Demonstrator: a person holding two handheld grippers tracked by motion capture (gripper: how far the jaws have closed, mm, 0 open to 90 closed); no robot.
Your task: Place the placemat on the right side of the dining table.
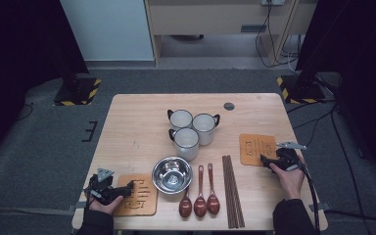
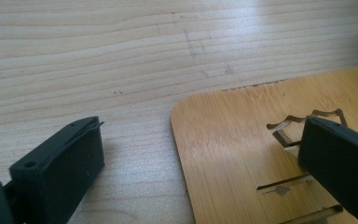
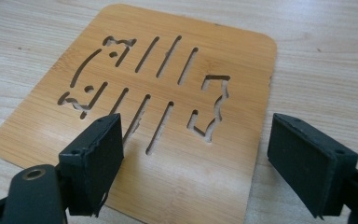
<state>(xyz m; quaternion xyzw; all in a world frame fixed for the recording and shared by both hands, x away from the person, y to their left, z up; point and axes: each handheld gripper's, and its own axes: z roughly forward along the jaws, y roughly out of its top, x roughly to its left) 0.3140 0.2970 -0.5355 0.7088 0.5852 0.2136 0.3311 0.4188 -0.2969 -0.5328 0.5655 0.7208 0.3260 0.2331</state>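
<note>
Claws (image 3: 193, 154) wide open, empty, each over a bamboo coaster (image 3: 168, 60)

Room — backdrop
Grey carpet floor (image 1: 44, 147), pale cabinet (image 1: 108, 29) upper left, black curtains (image 1: 14, 44) — both sides.

I see dark sleeves on both my forearms. My left gripper (image 1: 127, 188) and right gripper (image 1: 264, 160) are black, each topped by a grey three-cornered plate, the right trailing a black cable. Their blocky black jaws carry small round screw holes.
</note>
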